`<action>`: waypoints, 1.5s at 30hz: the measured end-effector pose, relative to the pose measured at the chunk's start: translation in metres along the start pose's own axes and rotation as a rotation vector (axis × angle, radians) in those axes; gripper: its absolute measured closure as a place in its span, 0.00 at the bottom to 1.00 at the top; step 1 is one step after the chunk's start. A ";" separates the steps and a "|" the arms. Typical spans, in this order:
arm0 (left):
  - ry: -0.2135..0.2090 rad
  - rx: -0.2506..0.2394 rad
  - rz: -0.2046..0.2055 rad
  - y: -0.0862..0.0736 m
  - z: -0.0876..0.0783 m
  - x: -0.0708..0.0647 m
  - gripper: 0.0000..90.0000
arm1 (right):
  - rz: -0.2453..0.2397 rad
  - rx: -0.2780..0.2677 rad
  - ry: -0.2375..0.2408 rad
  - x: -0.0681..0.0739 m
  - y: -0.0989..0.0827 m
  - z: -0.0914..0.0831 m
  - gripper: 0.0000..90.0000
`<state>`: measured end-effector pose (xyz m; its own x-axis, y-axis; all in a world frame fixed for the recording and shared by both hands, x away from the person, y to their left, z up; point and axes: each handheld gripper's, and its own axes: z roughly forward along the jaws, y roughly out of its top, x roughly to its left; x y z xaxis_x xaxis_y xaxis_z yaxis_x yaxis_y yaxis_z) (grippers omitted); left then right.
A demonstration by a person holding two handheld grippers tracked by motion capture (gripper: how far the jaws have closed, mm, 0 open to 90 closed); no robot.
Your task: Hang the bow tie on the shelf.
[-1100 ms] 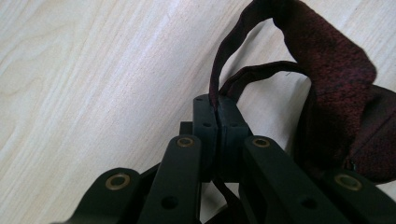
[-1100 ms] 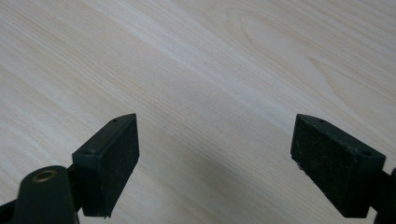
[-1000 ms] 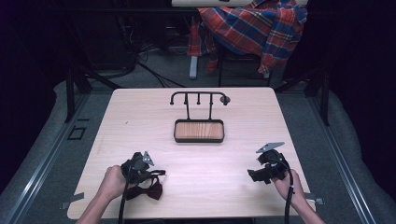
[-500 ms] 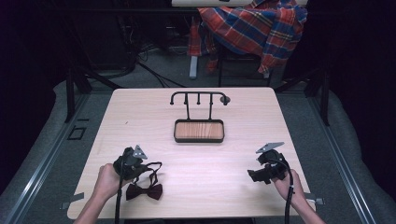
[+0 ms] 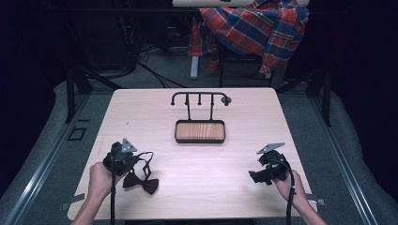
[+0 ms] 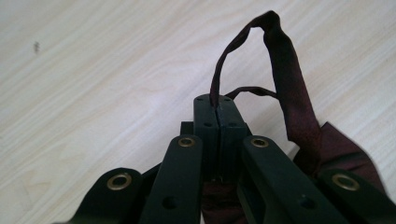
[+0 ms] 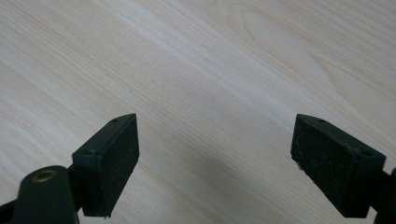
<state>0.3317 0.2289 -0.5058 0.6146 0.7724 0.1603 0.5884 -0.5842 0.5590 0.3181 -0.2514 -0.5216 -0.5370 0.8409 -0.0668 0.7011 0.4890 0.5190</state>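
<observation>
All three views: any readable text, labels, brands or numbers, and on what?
None readable.
Bow tie and its strap: plain dark red, no tag showing.
Rack: no markings.
Left claw and right claw: only bare rivets and holes.
Table: only wood grain.

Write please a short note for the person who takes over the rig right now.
Left gripper: shut on the bow tie's strap, near the table's front left.
Right gripper: open, holding nothing, over bare table at the front right.
Bow tie: its bow lies on the table beside the left gripper; the strap loops up from the jaws.
Stand with its tray: at mid-table, with no tie on it.
Done: strap gripped.
Left: probably lift the tie and hang it on the stand; the right gripper is free to help.
</observation>
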 end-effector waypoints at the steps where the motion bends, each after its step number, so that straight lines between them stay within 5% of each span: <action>1: 0.005 -0.008 0.000 0.000 -0.002 0.000 0.99 | 0.002 -0.001 0.006 0.000 0.000 0.000 0.17; 13: 0.067 -0.094 0.011 0.010 -0.020 -0.001 0.99 | -0.006 0.010 -0.003 0.000 0.000 0.001 0.17; 25: 0.083 -0.130 0.032 0.026 -0.027 -0.001 0.99 | -0.005 0.018 -0.002 -0.002 0.000 0.003 0.17; 45: 0.064 -0.094 0.052 0.049 -0.014 0.001 0.99 | 0.014 -0.002 -0.002 -0.004 -0.001 0.001 0.17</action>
<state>0.3537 0.2049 -0.4670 0.6064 0.7579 0.2405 0.5029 -0.5999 0.6223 0.3203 -0.2546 -0.5225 -0.5261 0.8482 -0.0614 0.7075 0.4766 0.5218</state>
